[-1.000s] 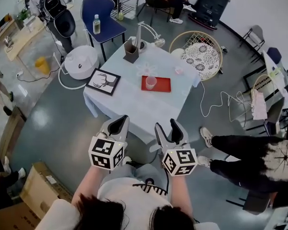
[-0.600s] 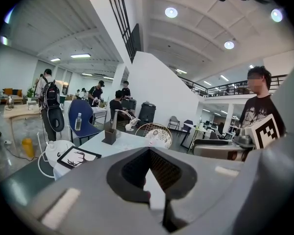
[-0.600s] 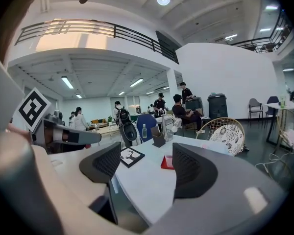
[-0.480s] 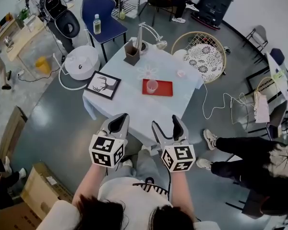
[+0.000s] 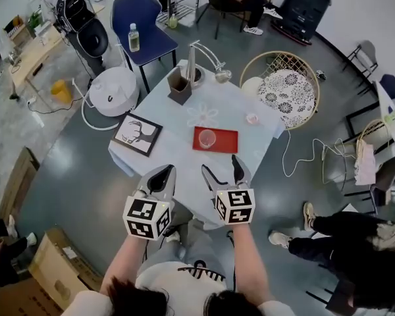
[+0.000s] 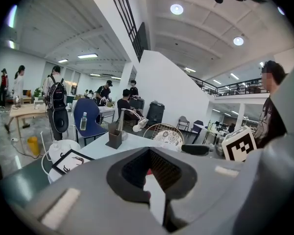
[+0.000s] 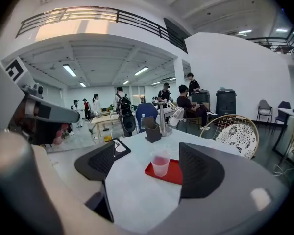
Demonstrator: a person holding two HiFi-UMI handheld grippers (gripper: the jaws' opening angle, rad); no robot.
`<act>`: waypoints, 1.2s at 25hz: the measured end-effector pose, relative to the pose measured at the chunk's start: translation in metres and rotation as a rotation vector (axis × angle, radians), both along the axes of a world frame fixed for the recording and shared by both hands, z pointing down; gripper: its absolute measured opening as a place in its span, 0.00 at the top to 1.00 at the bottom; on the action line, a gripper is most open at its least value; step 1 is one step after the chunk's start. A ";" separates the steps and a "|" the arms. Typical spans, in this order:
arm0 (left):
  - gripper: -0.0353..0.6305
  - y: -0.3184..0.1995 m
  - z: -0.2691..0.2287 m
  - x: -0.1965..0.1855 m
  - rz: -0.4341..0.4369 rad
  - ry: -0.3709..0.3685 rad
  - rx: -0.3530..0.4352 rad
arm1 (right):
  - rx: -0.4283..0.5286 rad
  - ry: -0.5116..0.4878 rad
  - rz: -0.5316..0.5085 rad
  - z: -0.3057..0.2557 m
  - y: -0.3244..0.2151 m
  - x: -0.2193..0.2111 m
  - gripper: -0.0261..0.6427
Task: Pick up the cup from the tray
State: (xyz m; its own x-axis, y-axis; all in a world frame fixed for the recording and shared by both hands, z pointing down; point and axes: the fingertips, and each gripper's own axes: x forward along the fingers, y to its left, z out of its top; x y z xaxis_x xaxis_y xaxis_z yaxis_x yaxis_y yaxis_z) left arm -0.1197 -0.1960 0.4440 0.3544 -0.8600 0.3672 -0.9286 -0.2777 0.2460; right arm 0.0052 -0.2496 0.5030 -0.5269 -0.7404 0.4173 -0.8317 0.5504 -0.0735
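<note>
A clear plastic cup (image 5: 207, 138) with a pinkish bottom stands upright on a red tray (image 5: 222, 141) on the light blue table (image 5: 178, 151). In the right gripper view the cup (image 7: 160, 164) and tray (image 7: 175, 174) lie straight ahead between the jaws, still well beyond them. My right gripper (image 5: 221, 168) is open and empty over the table's near edge. My left gripper (image 5: 160, 178) is shut and empty, beside it to the left. In the left gripper view its joined jaws hide most of the table (image 6: 100, 150).
On the table stand a framed deer picture (image 5: 137, 133), a brown holder (image 5: 180, 84), a desk lamp (image 5: 205, 51) and a small pink item (image 5: 252, 118). A wicker chair (image 5: 283, 87), a blue chair (image 5: 145, 18) and a person's legs (image 5: 345, 239) surround it.
Both grippers and the head have moved forward toward the table; the right gripper now reaches over its near edge. The jaws' states look unchanged.
</note>
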 end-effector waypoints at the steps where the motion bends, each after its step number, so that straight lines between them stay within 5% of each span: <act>1: 0.95 -0.007 0.003 0.001 -0.004 -0.002 -0.006 | -0.008 0.015 -0.009 0.008 -0.009 -0.001 0.34; 8: 0.95 -0.045 0.028 0.002 -0.040 -0.016 -0.038 | -0.067 0.111 -0.077 0.066 -0.057 -0.013 0.32; 30: 0.95 -0.091 0.119 0.004 -0.063 -0.032 -0.158 | -0.125 0.146 -0.139 0.150 -0.119 -0.041 0.34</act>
